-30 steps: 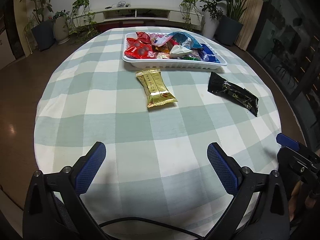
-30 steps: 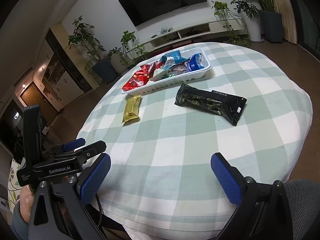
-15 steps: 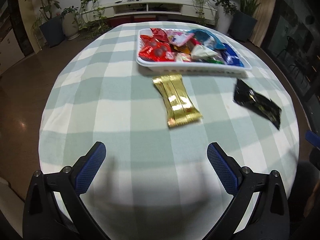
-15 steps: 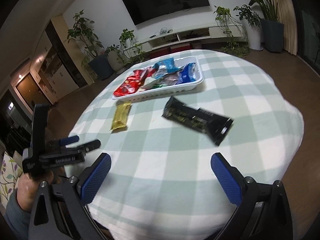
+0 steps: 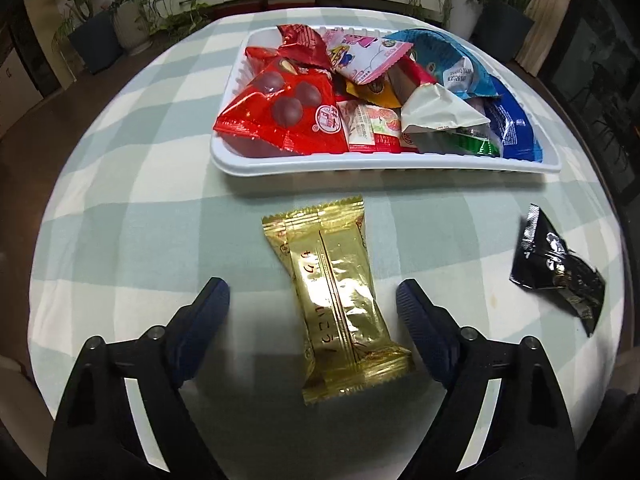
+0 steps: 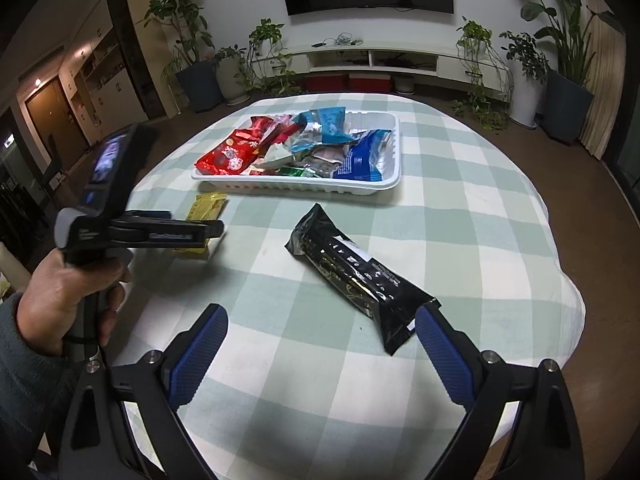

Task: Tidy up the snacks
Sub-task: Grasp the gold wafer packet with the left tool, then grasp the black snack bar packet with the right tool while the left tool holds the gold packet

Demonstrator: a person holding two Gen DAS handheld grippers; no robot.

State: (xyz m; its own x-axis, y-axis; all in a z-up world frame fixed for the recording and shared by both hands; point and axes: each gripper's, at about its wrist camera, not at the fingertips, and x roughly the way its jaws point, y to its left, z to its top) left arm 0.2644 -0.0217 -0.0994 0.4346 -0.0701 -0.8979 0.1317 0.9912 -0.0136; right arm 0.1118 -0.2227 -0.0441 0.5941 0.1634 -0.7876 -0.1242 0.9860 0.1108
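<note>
A gold snack packet (image 5: 336, 300) lies lengthwise on the checked cloth, just in front of the white tray (image 5: 380, 164). My left gripper (image 5: 312, 300) hangs over it with a finger on each side. Its jaws are closing, and the pads stand clear of the wrapper. A black snack packet (image 6: 360, 276) lies at a slant to the right. My right gripper (image 6: 320, 320) is just short of it and its jaws are closing slightly. The packet's near end sits close to the right finger (image 6: 436, 340), untouched. The tray (image 6: 296, 188) holds several coloured snack bags.
The round table (image 6: 480, 240) wears a green and white checked cloth, and its edge drops off close on the right. A person's hand (image 6: 60, 300) holds the left gripper's handle at the left. Potted plants (image 6: 192, 40) and a low TV shelf stand beyond the table.
The left gripper has moved forward and down until the gold packet lies between its fingers, and its jaws have narrowed. The right gripper has rolled level and come nearer the black packet.
</note>
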